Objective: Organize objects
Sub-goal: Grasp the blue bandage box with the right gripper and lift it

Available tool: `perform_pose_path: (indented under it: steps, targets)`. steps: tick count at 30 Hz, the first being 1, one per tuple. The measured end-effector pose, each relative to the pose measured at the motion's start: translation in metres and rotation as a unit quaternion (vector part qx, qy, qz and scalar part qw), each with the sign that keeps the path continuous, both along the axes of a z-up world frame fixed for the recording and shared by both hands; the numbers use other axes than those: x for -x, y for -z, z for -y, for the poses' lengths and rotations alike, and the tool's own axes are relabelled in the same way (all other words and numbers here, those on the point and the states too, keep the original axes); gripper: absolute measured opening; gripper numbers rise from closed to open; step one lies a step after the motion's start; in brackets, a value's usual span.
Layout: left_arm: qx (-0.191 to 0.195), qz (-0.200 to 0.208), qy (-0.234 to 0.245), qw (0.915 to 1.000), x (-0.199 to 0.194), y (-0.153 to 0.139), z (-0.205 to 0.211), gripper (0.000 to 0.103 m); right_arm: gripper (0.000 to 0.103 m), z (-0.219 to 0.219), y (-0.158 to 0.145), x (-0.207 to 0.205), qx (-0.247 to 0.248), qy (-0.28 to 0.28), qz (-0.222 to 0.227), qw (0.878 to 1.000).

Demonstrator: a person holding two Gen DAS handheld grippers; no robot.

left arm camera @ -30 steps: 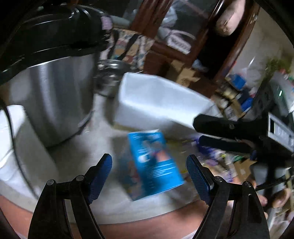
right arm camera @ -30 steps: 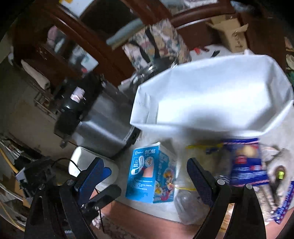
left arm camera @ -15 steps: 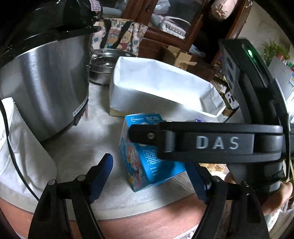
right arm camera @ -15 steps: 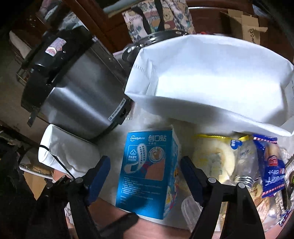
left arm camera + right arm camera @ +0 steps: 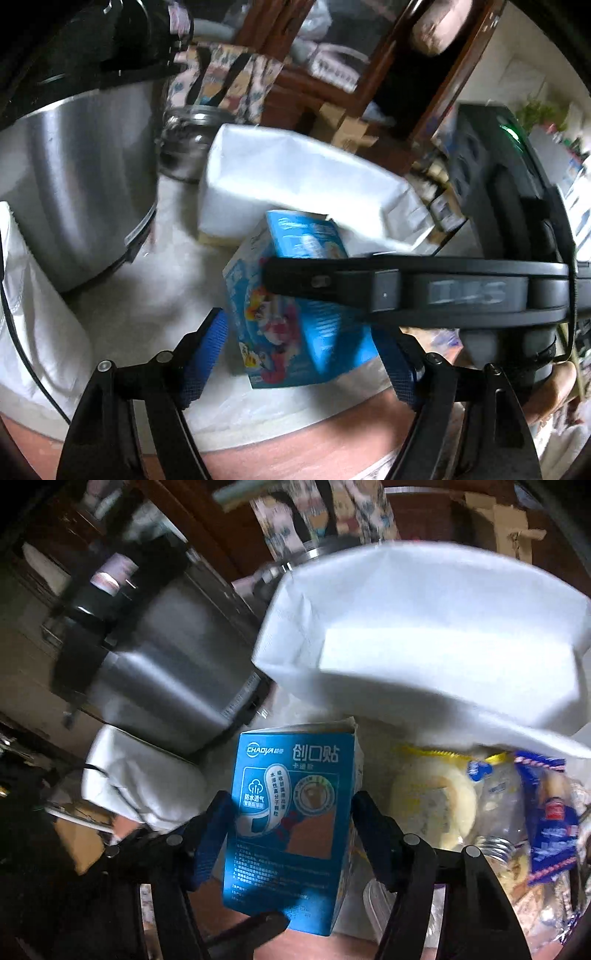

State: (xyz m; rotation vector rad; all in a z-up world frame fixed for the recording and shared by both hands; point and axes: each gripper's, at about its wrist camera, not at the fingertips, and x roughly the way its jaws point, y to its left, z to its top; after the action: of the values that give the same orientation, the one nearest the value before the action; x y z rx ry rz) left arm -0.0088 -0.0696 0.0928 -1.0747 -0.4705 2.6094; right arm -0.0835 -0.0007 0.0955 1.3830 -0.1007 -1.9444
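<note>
A blue bandage box [image 5: 291, 819] sits between the pads of my right gripper [image 5: 291, 834], which is shut on it; the box is tilted and lifted off the table. In the left wrist view the same box [image 5: 295, 317] shows with the right gripper's black finger [image 5: 369, 284] across it. My left gripper [image 5: 301, 354] is open and empty, its pads either side of the box's lower end. A white fabric bin [image 5: 424, 635] stands behind the box and also shows in the left wrist view [image 5: 288, 184].
A large steel cooker [image 5: 81, 177] stands at the left, with a steel bowl [image 5: 188, 144] behind it. A white pouch [image 5: 136, 779] lies at the table's edge. Packaged snacks [image 5: 546, 812] and a round bread pack [image 5: 432, 801] lie right of the box.
My right gripper has closed on the blue box and tipped it up off the table. My left gripper has moved in closer to the box and stays open.
</note>
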Motion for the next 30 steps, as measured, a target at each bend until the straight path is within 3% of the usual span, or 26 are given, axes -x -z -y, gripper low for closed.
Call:
perform_pose_path:
  steps: [5, 8, 10, 11, 12, 14, 15, 21, 24, 26, 28, 30]
  targets:
    - [-0.017, -0.129, -0.022, 0.9913, -0.028, -0.037, -0.009, 0.08, 0.065, -0.045, -0.051, -0.008, 0.059, 0.019, -0.055, 0.997]
    - [-0.017, -0.211, -0.045, 0.9762, -0.043, -0.057, -0.03, 0.092, 0.065, -0.074, -0.083, -0.012, 0.087, 0.04, -0.1, 0.99]
    - [-0.014, -0.263, -0.073, 0.962, -0.045, -0.067, -0.044, 0.092, 0.065, -0.097, -0.102, -0.008, 0.101, 0.059, -0.132, 0.984]
    - [0.01, -0.258, -0.088, 0.962, -0.038, -0.075, -0.051, 0.092, 0.065, -0.104, -0.107, -0.005, 0.106, 0.068, -0.143, 0.982]
    - [0.055, -0.226, -0.081, 0.9692, -0.021, -0.083, -0.064, 0.087, 0.065, -0.118, -0.115, -0.002, 0.111, 0.081, -0.157, 0.978]
    - [0.111, -0.176, -0.029, 0.9778, 0.013, -0.087, -0.088, 0.021, 0.065, -0.135, -0.122, 0.011, 0.115, 0.106, -0.177, 0.972]
    - [0.114, -0.145, -0.026, 0.9825, 0.032, -0.086, -0.1, 0.009, 0.065, -0.142, -0.126, 0.017, 0.118, 0.121, -0.184, 0.968]
    - [0.091, -0.124, -0.026, 0.9878, 0.089, -0.068, -0.131, 0.009, 0.065, -0.183, -0.113, 0.059, 0.131, 0.163, -0.23, 0.95]
    - [0.07, -0.121, -0.033, 0.9896, 0.099, -0.054, -0.137, 0.023, 0.065, -0.185, -0.091, 0.08, 0.137, 0.15, -0.228, 0.952]
    - [0.076, -0.106, -0.041, 0.9906, 0.1, -0.042, -0.142, 0.033, 0.065, -0.186, -0.073, 0.091, 0.136, 0.146, -0.228, 0.953]
    - [0.098, -0.086, -0.047, 0.9903, 0.102, -0.031, -0.143, 0.034, 0.065, -0.195, -0.055, 0.096, 0.124, 0.154, -0.221, 0.955]
    - [0.089, -0.077, -0.057, 0.9914, 0.103, -0.023, -0.135, 0.035, 0.065, -0.193, -0.044, 0.103, 0.111, 0.159, -0.213, 0.958]
